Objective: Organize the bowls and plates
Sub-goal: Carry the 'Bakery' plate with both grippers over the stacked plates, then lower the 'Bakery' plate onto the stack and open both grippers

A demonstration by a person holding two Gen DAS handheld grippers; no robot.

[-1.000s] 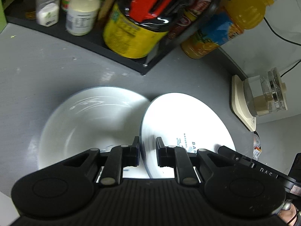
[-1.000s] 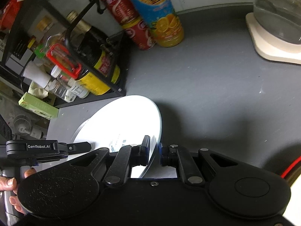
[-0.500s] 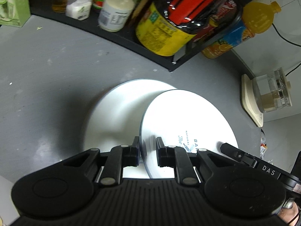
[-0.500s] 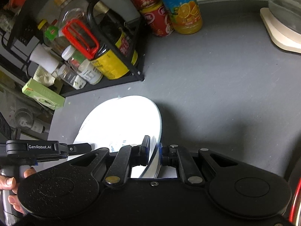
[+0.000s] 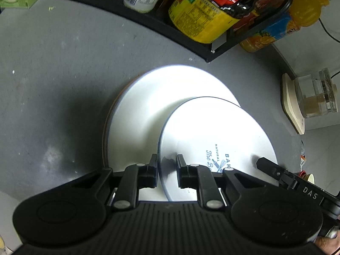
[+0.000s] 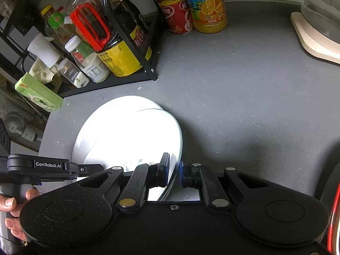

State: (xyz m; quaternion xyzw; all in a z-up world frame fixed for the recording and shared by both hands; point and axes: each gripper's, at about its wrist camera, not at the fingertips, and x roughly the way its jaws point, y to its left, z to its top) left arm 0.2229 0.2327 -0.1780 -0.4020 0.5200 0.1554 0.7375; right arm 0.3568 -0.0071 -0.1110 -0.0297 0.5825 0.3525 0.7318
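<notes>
A small white plate with blue lettering [image 5: 214,131] is held above a larger white plate [image 5: 148,106] that lies on the grey counter [image 5: 53,85]. My left gripper [image 5: 167,166] is shut on the small plate's left rim. My right gripper [image 6: 174,170] is shut on its right rim; the small plate [image 6: 148,140] and the large plate [image 6: 102,127] under it also show in the right wrist view, both overexposed. The right gripper's tip [image 5: 267,165] shows at the small plate's far side in the left wrist view.
A black rack [image 6: 136,48] with bottles and jars stands behind the plates. An orange juice bottle [image 6: 208,4] and red cans [image 6: 176,14] stand beside it. A glass kettle on a cream base [image 6: 314,31] is at the right. A green box [image 6: 38,93] lies left.
Both grippers have carried the small plate over the large plate, and it now overlaps it. The rack and bottles have slid away in both views.
</notes>
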